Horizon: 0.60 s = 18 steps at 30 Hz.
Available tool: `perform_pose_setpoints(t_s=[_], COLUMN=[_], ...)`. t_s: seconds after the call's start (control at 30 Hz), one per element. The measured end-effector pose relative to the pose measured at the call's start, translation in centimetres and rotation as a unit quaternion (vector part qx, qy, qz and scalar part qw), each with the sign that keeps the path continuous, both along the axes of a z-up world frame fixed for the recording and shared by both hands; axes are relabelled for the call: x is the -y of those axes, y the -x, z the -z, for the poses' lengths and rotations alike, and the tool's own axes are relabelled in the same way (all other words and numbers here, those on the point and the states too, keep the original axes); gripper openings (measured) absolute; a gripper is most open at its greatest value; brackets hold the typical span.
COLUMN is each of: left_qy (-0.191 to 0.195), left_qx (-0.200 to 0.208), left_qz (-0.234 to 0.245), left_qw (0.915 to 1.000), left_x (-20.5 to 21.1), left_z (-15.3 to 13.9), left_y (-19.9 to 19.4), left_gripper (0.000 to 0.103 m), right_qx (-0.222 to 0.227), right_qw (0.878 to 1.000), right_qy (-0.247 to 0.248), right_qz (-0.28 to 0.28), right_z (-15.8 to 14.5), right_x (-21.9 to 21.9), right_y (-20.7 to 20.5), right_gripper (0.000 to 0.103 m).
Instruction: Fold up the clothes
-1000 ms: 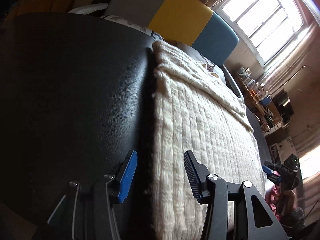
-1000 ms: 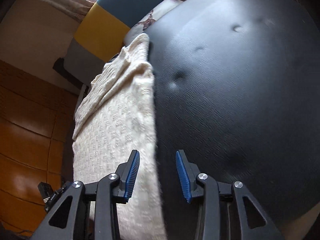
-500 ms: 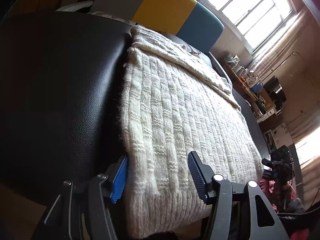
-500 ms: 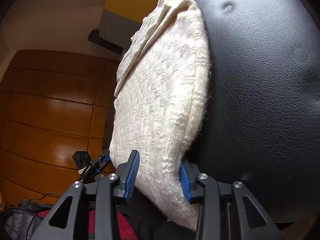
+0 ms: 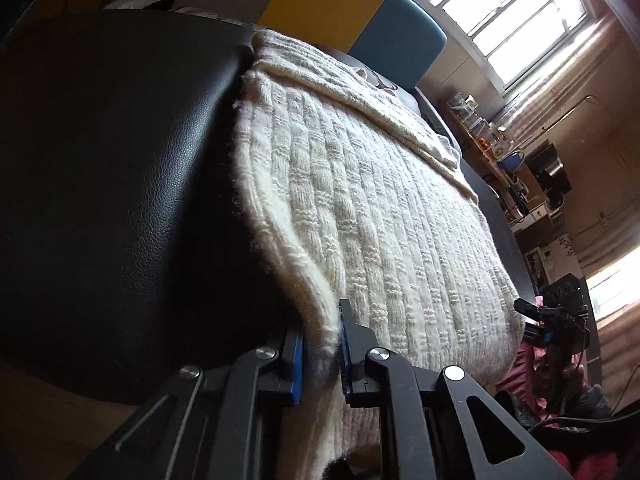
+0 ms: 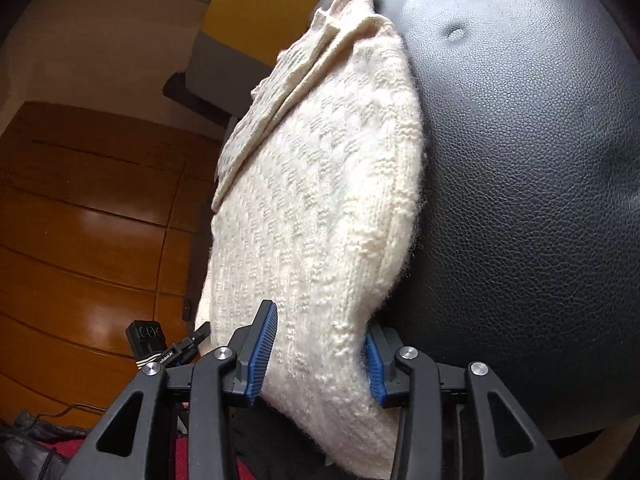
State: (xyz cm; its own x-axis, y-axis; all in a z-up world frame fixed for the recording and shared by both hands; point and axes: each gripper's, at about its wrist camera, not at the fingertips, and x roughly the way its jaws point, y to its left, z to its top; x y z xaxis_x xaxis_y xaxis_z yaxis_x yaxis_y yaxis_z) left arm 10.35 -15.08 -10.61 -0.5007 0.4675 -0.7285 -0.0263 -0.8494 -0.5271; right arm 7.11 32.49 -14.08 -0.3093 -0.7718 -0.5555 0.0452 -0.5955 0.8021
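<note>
A cream knitted sweater (image 5: pixel 380 208) lies folded lengthways on a black leather cushion (image 5: pixel 120 160), with its near end hanging over the front edge. My left gripper (image 5: pixel 322 354) is shut on the sweater's near left corner. In the right wrist view the sweater (image 6: pixel 320 220) runs away along the cushion (image 6: pixel 520 200). My right gripper (image 6: pixel 316 354) has its jaws around the near right corner; the fingers stand wide, the fabric fills the gap, and I cannot tell whether they pinch it.
A grey, yellow and blue cushion (image 5: pixel 360 12) stands at the far end. A window (image 5: pixel 500 12) and a cluttered shelf (image 5: pixel 500 148) are at the right. Wooden panels (image 6: pixel 80 220) are at the left. Red fabric (image 5: pixel 532 364) lies below the front edge.
Both grippers moved down to the sweater's near edge. The left jaws closed on the left corner. The right jaws came around the right corner and stayed wide.
</note>
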Motion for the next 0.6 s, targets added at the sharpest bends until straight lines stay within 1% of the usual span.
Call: perform_pose_setpoints(t_s=[0.03, 0.07, 0.1, 0.23, 0.27, 0.37, 0.43, 0.47, 0.5, 0.53, 0.6], left_qy=[-0.007, -0.015, -0.022, -0.028, -0.031, -0.050, -0.045, -0.039, -0.035, -0.038, -0.045], left_qx=[0.004, 0.007, 0.010, 0.016, 0.019, 0.031, 0.030, 0.028, 0.027, 0.029, 0.033], left_qz=[-0.003, -0.006, -0.010, -0.017, -0.017, -0.020, -0.015, -0.014, -0.013, -0.016, -0.020], left_qw=[1.0000, 0.9998, 0.9997, 0.9993, 0.9992, 0.9981, 0.9984, 0.9987, 0.9989, 0.9987, 0.9983], left_x=[0.2, 0.3, 0.5, 0.6, 0.6, 1.1, 1.0, 0.8, 0.7, 0.8, 0.9], left_z=[0.0, 0.1, 0.2, 0.3, 0.4, 0.7, 0.6, 0.5, 0.5, 0.5, 0.6], left_y=[-0.1, -0.1, -0.1, 0.2, 0.3, 0.6, 0.6, 0.6, 0.6, 0.6, 0.6], left_gripper=[0.014, 0.014, 0.014, 0.012, 0.012, 0.012, 0.012, 0.012, 0.012, 0.012, 0.013], right_qx=[-0.005, -0.009, -0.010, -0.015, -0.016, -0.019, -0.018, -0.019, -0.019, -0.020, -0.010], right_qw=[1.000, 1.000, 1.000, 0.999, 0.999, 0.999, 0.999, 0.999, 0.999, 0.999, 0.999], right_qy=[-0.014, -0.025, -0.026, -0.029, -0.030, -0.031, -0.019, -0.014, -0.011, -0.008, -0.011], right_qz=[-0.002, -0.004, -0.002, 0.004, 0.006, 0.011, 0.026, 0.033, 0.032, 0.031, 0.030], right_z=[0.0, 0.0, 0.0, 0.1, 0.2, 0.3, 0.2, 0.1, 0.1, 0.1, 0.2], right_x=[0.3, 0.5, 0.5, 0.4, 0.4, 0.3, -0.6, -1.0, -1.0, -1.1, -1.3], right_y=[0.1, 0.2, 0.2, 0.2, 0.2, 0.1, -1.0, -1.6, -1.6, -1.7, -1.6], right_gripper=[0.029, 0.016, 0.013, 0.013, 0.015, 0.016, 0.018, 0.022, 0.023, 0.023, 0.013])
